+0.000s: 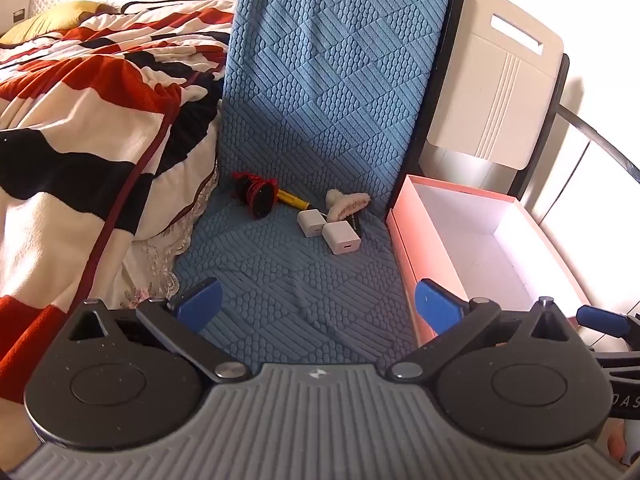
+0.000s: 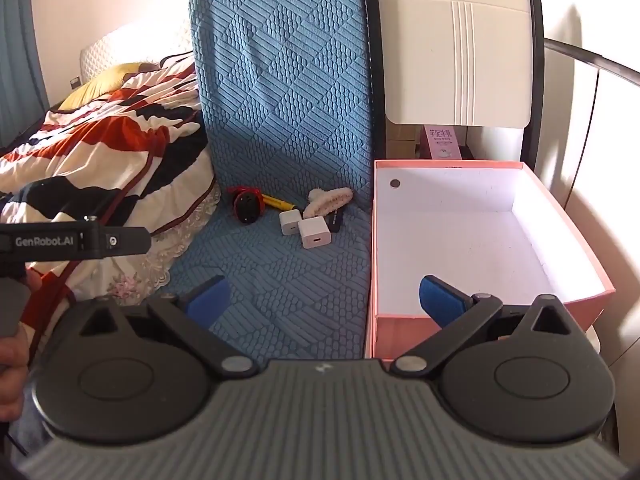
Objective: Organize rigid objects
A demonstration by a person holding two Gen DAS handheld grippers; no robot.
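Small objects lie at the back of a blue-covered chair seat [image 1: 288,280] [image 2: 280,280]: two white charger cubes [image 1: 341,238] [image 2: 315,232], a black-and-red item [image 1: 258,196] [image 2: 248,202], a yellow pen-like item [image 1: 292,199] [image 2: 278,201], a fluffy cream hair clip [image 1: 348,204] [image 2: 326,200] and a small dark item [image 2: 335,219]. An open pink box [image 1: 404,240] [image 2: 592,304] with a white, empty inside stands on the right. My left gripper [image 1: 318,304] is open and empty above the seat's front. My right gripper [image 2: 324,300] is open and empty above the seat and box edge.
A bed with a red, white and black striped quilt [image 1: 80,120] [image 2: 100,152] borders the chair on the left. A white chair back [image 1: 496,80] [image 2: 456,48] rises behind the box. The left gripper's body [image 2: 76,240] shows at the right wrist view's left edge.
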